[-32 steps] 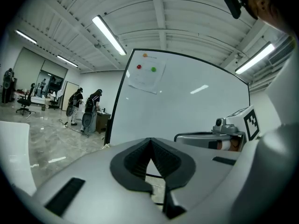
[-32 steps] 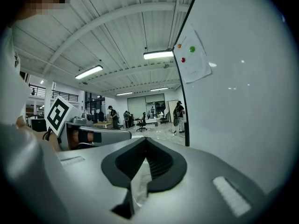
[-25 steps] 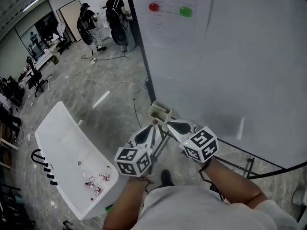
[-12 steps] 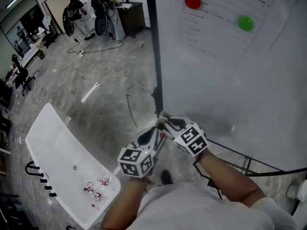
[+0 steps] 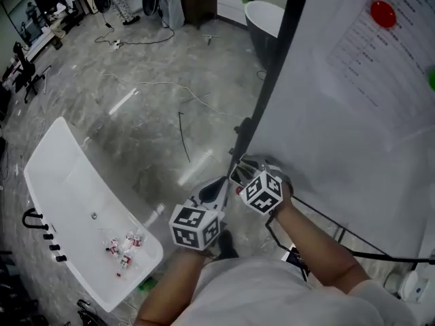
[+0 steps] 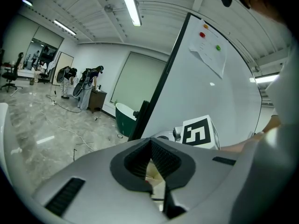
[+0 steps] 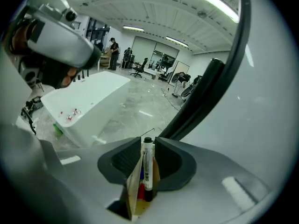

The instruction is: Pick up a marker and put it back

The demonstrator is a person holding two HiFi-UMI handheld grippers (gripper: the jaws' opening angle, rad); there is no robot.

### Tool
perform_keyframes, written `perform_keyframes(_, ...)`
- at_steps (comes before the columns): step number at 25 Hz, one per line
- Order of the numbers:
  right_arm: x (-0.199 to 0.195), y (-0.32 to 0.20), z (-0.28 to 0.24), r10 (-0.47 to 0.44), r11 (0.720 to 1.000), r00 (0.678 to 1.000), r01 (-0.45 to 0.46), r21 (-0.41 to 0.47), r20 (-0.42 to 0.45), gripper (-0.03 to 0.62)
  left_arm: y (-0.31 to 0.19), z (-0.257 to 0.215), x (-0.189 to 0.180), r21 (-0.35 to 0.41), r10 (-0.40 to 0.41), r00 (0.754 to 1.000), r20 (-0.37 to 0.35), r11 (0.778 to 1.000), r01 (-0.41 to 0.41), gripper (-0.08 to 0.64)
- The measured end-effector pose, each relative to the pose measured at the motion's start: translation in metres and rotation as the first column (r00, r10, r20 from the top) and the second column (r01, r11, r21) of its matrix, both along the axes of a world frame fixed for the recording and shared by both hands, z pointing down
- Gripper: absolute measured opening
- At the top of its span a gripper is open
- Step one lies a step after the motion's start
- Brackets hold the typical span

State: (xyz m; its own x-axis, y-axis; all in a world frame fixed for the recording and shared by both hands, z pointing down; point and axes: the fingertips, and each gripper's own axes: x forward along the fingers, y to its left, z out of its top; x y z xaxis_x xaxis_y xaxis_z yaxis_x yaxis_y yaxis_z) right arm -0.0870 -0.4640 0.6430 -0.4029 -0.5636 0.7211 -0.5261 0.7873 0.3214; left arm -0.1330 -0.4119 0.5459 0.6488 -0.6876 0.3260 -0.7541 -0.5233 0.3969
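Marker (image 7: 147,164): white barrel, black cap, printed label. It stands upright in a cream box (image 7: 132,192) with red and blue ones.

Right gripper (image 7: 148,143): jaws opening, marker between them.

Left gripper (image 6: 150,144): pinched on the box edge.

Head view: both grippers at the whiteboard (image 5: 326,134); marker too small to tell.

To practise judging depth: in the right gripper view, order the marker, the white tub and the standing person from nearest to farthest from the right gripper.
1. Marker: between the opening jaws.
2. White tub: left, on the floor.
3. Person: far back, left.
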Motion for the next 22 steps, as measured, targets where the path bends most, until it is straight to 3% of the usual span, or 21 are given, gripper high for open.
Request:
perform_keyframes(4,-0.003,-0.010,0.019,-0.005,1.000,0.999,0.004,-0.014,-0.043,0.069,-0.006,0.007,-0.018,-0.012,-0.021,1.000,0.000,1.000,0.021,0.002)
perform_keyframes(13,-0.003,-0.011,0.016,0.018,1.000,1.000,-0.018,-0.017,-0.001,0.066,-0.005,0.008,-0.022,-0.018,-0.010,1.000,0.000,1.000,0.010,0.002)
perform_keyframes(18,0.004,-0.007,-0.011,0.050,0.998,0.996,-0.053,0.036,0.074,0.064,-0.001,-0.001,-0.013,0.000,0.009,1.000,0.004,1.000,-0.009,0.002)
perform_keyframes(22,0.017,0.000,-0.044,0.082,0.992,0.978,-0.099,0.078,0.194,0.064,0.007,-0.013,0.000,0.023,0.034,0.999,0.005,0.999,-0.035,0.002)
